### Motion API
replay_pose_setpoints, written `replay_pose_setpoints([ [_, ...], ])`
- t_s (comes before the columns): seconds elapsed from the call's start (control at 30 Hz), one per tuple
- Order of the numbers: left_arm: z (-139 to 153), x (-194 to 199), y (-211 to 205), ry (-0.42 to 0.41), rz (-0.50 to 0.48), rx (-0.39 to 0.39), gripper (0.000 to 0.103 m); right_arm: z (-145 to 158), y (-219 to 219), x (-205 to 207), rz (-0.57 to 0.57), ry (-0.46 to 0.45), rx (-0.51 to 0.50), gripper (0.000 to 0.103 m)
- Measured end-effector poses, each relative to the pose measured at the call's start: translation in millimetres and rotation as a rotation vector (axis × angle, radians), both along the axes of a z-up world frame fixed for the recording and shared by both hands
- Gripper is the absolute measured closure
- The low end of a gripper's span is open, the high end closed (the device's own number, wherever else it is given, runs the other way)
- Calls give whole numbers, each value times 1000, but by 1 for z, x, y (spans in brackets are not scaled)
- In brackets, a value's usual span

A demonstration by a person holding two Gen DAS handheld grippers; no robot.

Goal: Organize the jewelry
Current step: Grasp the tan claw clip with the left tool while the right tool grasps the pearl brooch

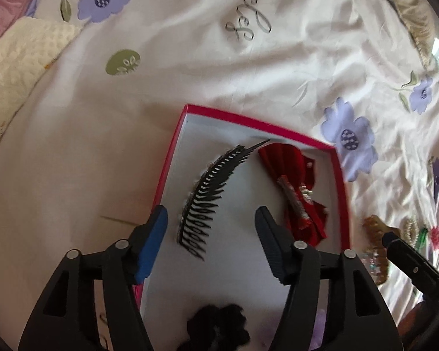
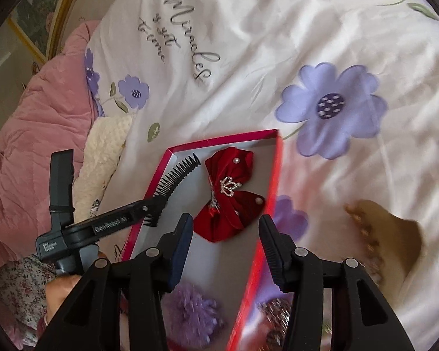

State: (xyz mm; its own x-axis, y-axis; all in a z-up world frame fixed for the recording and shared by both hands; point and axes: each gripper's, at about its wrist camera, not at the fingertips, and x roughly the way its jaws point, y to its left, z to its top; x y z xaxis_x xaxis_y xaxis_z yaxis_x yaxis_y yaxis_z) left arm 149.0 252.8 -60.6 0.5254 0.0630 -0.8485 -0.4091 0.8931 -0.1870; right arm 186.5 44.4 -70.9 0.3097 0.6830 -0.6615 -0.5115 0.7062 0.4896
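A red-rimmed box (image 1: 177, 146) with a white floor lies on the bed; it also shows in the right wrist view (image 2: 275, 172). Inside lie a black hair comb (image 1: 210, 196), a red velvet bow (image 1: 298, 199), a black scrunchie (image 1: 219, 327) and a purple scrunchie (image 2: 190, 313). My left gripper (image 1: 210, 242) is open over the box, the comb lying free between its fingers. My right gripper (image 2: 225, 251) is open and empty above the box's right wall, near the bow (image 2: 231, 199). The comb (image 2: 172, 184) sits beside the left gripper's finger.
A golden-brown hair claw (image 2: 389, 242) and several small sparkly pieces (image 1: 424, 234) lie on the flowered sheet right of the box. A cream knitted cloth (image 1: 17, 67) and a pink quilt (image 2: 29, 146) lie to the left.
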Motion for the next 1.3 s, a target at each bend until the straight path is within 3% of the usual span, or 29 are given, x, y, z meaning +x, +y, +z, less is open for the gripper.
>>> replay_pose_setpoints([
  [0.3, 26, -32, -51, -71, -80, -71, 37, 9, -94, -19, -150, -15, -8, 51],
  [0.7, 28, -28, -139, -49, -247, -134, 35, -5, -211, -35, -346, 19, -39, 50],
  [0.9, 25, -13, -177, -36, -312, -154, 29, -5, -242, -34, -404, 24, -48, 51],
  [1.3, 16, 18, -220, 0, -365, -186, 20, -10, -252, -12, -428, 13, -58, 51],
])
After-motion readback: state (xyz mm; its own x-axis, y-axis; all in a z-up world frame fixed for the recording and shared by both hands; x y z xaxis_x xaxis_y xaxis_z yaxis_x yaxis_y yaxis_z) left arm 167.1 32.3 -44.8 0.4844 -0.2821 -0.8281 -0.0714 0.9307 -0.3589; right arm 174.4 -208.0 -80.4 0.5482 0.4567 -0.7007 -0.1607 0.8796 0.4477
